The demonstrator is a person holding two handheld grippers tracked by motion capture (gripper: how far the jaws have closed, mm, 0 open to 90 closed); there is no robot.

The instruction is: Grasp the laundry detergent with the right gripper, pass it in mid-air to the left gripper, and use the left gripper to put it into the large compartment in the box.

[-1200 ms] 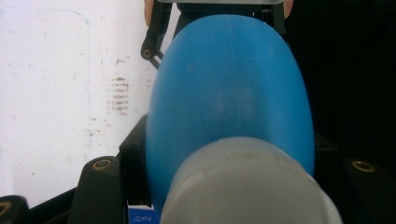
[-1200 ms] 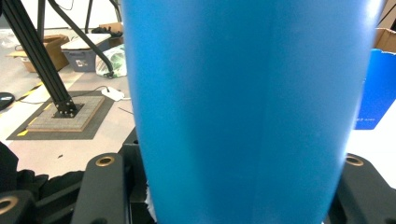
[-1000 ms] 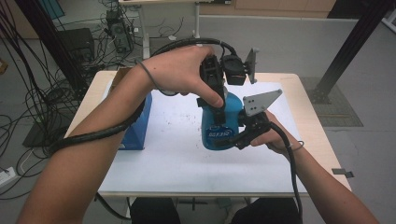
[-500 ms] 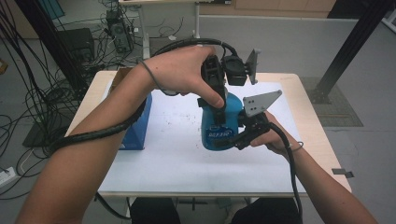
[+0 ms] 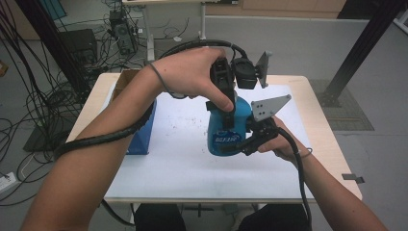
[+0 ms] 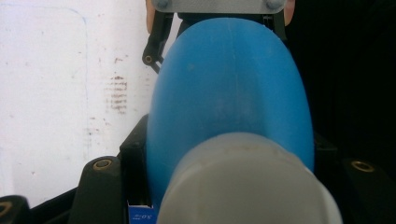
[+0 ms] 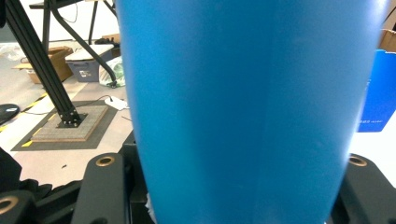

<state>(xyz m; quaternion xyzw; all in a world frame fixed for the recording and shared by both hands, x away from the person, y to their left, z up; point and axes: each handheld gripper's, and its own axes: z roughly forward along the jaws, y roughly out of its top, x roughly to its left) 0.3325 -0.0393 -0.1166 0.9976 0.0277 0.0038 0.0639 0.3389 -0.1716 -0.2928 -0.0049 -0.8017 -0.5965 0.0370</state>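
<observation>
A blue plastic bottle point(image 5: 225, 131) with a white cap point(image 6: 247, 182) stands on the white mat point(image 5: 178, 159), held by both grippers. My left gripper point(image 5: 226, 103) comes down from above and is shut on the bottle's top, its jaws on either side of the cap and neck point(image 6: 229, 158). My right gripper point(image 5: 248, 137) reaches in from the right and is shut on the bottle's body. In the right gripper view the blue bottle point(image 7: 247, 102) sits tight between the jaws of the right gripper point(image 7: 243, 186). The right gripper's grey plate point(image 6: 219, 4) lies beyond the bottle.
A blue box point(image 5: 144, 130) with an open cardboard box point(image 5: 126, 79) behind it stands at the table's left side. The wooden table point(image 5: 312, 120) has bare mat around the bottle. Cables and equipment lie on the floor at the back left.
</observation>
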